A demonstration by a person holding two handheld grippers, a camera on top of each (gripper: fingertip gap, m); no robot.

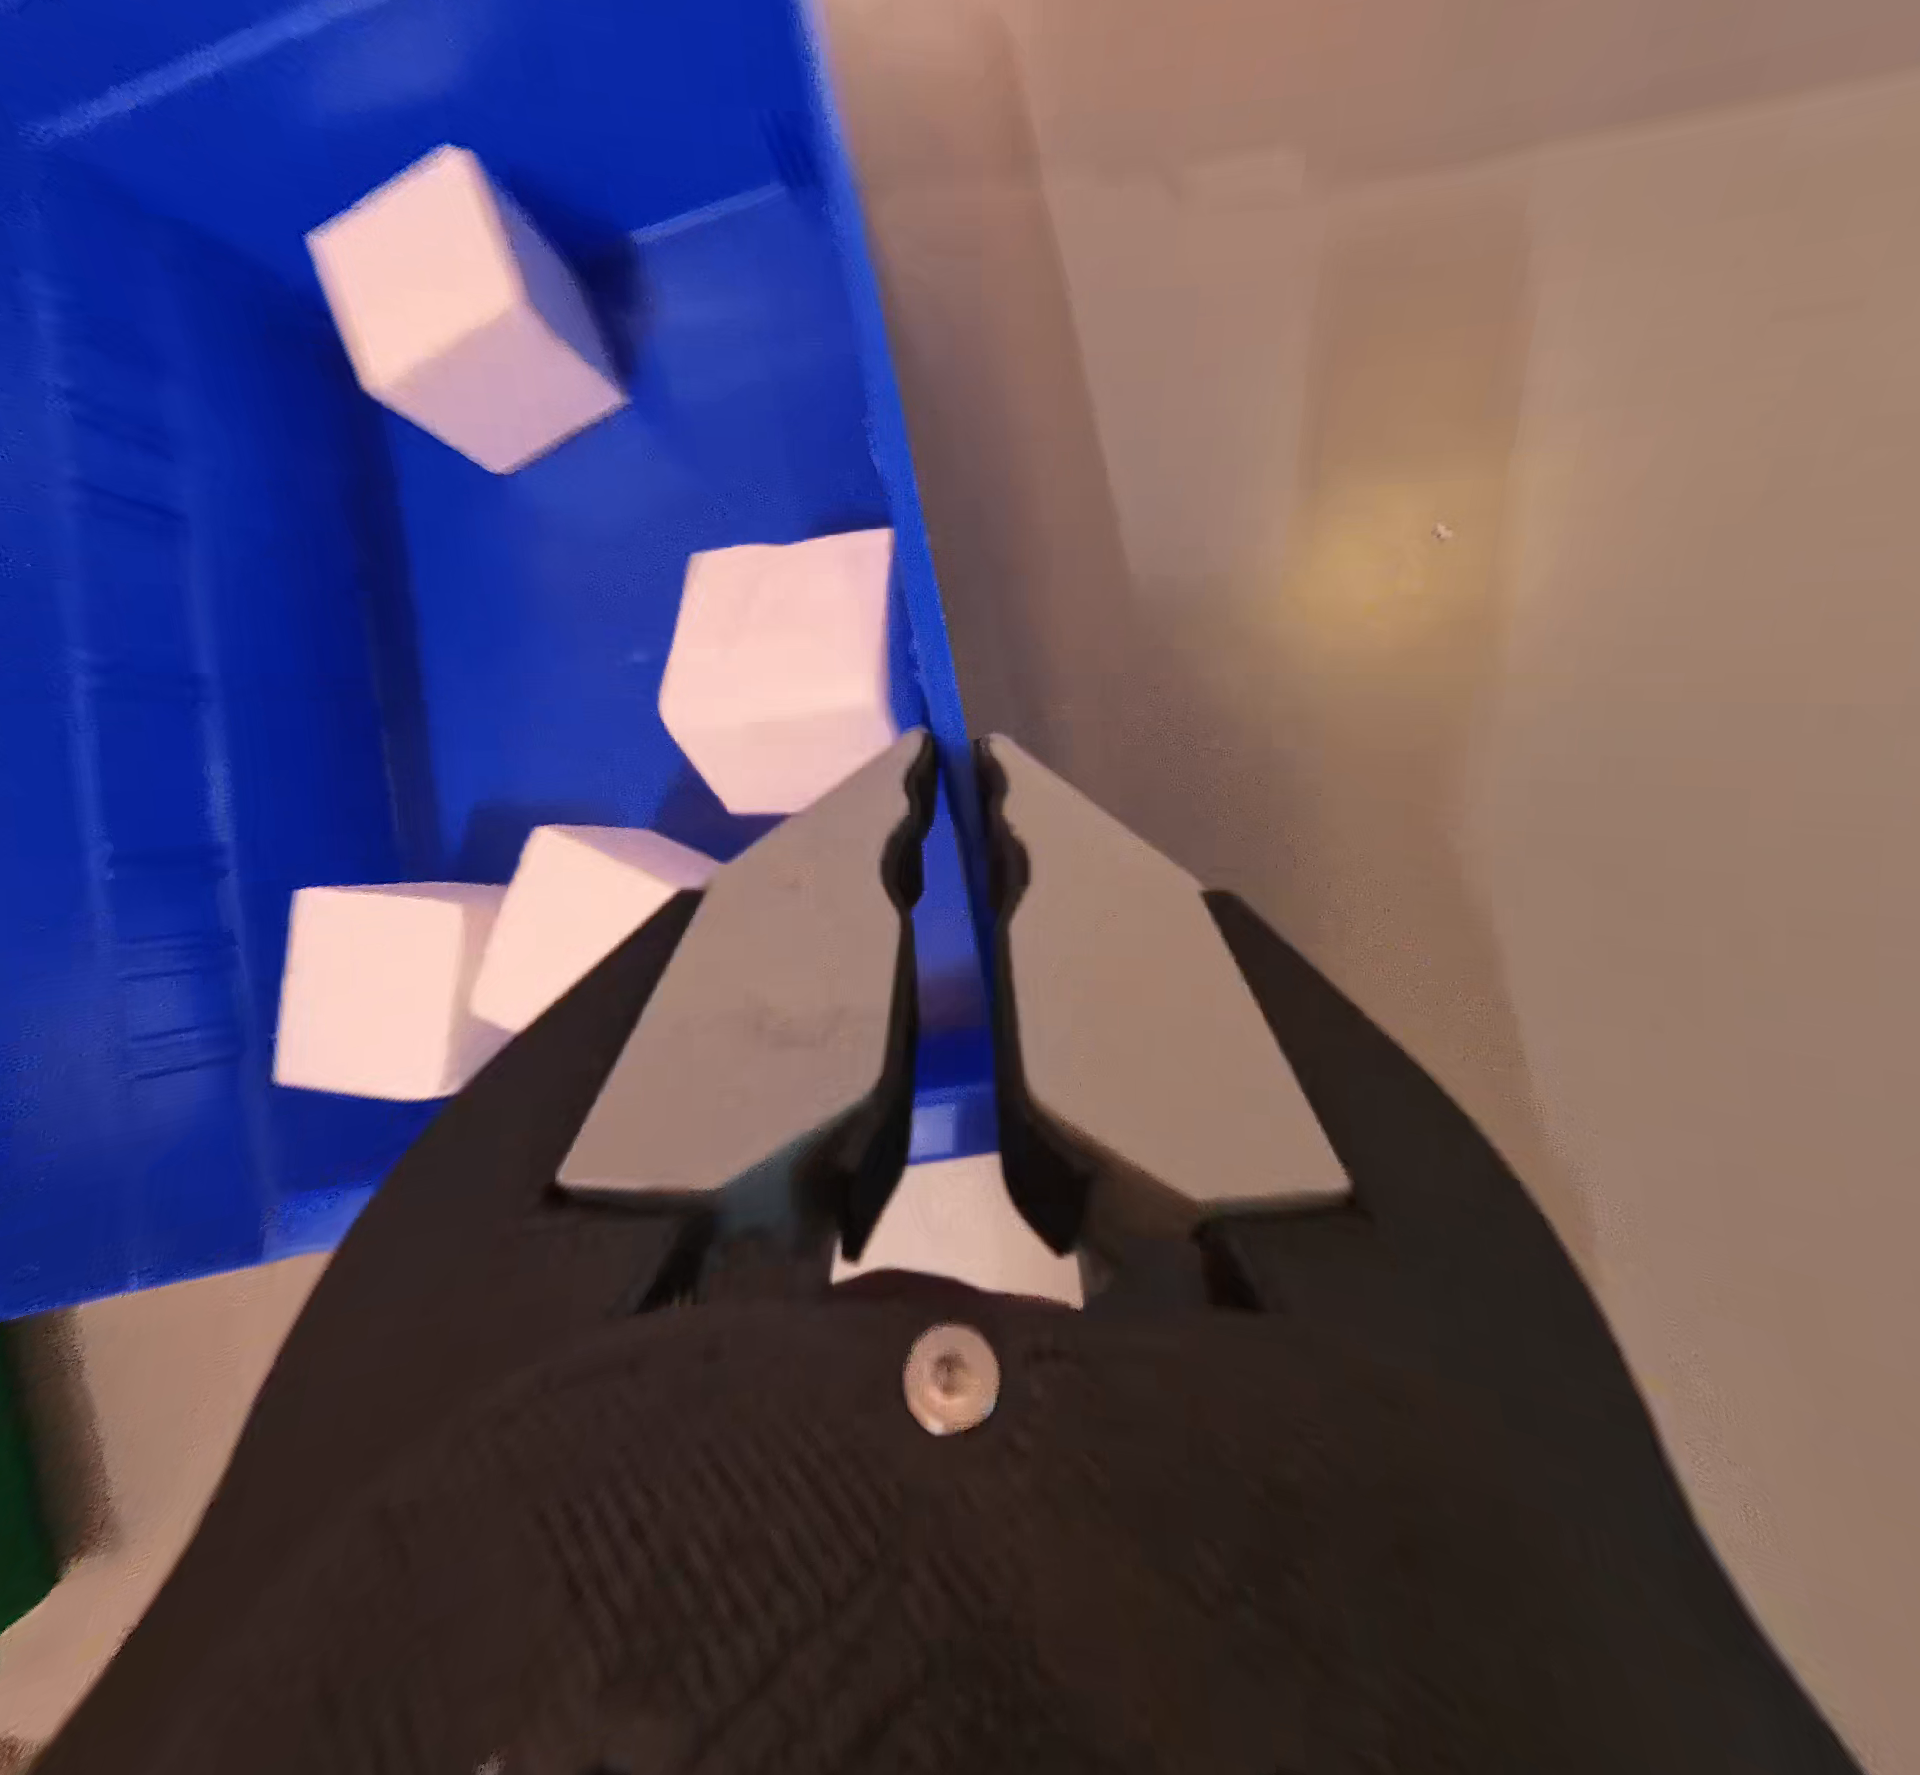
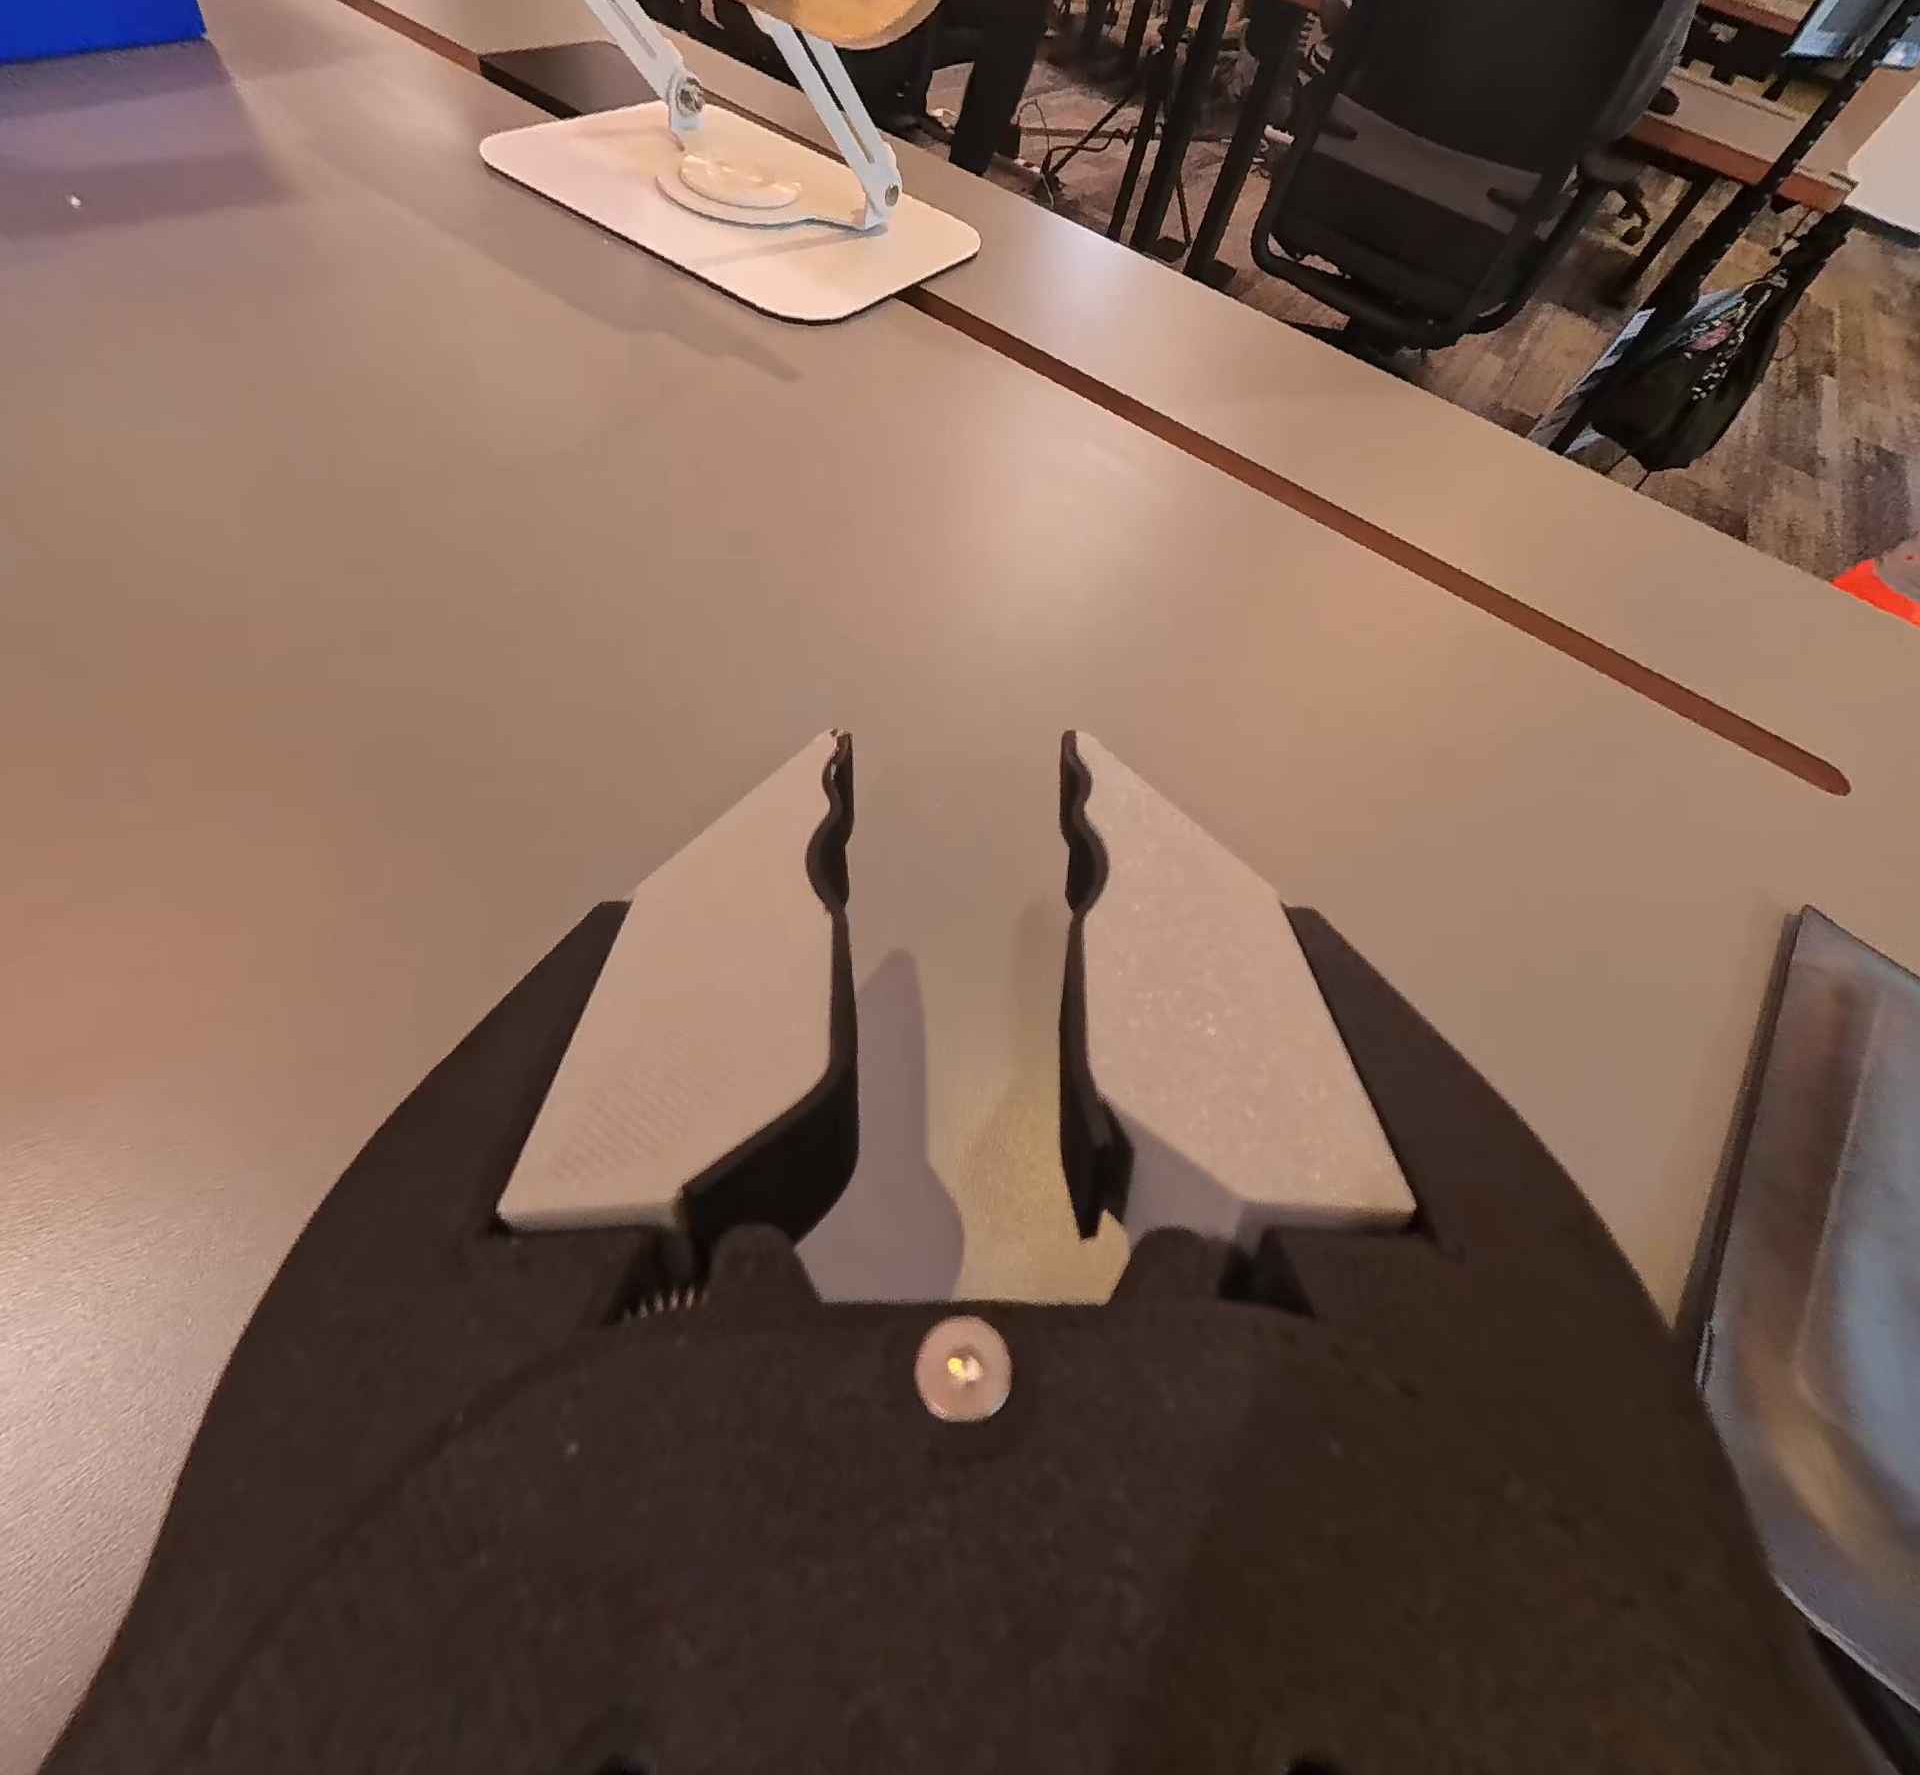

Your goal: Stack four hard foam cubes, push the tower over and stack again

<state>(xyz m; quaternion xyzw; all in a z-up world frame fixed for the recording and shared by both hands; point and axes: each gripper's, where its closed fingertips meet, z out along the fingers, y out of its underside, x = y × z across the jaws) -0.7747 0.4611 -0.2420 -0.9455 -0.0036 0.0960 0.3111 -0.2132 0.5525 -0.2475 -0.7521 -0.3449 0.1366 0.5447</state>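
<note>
**Four cubes loose in the bin, no tower begun**

Four white cubes lie scattered in the blue bin [image 1: 208,582]: one at 11 o'clock [image 1: 457,312], one near centre [image 1: 779,665], and two touching at 8 o'clock [image 1: 374,987] [image 1: 571,925]. Judged light, rigid and matt; best pinched across two opposite flat faces. The left gripper [image 1: 954,754] is clamped on the bin's right wall, which passes between its nearly closed fingers. The right gripper [image 2: 956,749] hovers over the bare table [image 2: 416,582], fingers parted and empty. One white stand [image 2: 727,198] sits at 11 o'clock.
</note>
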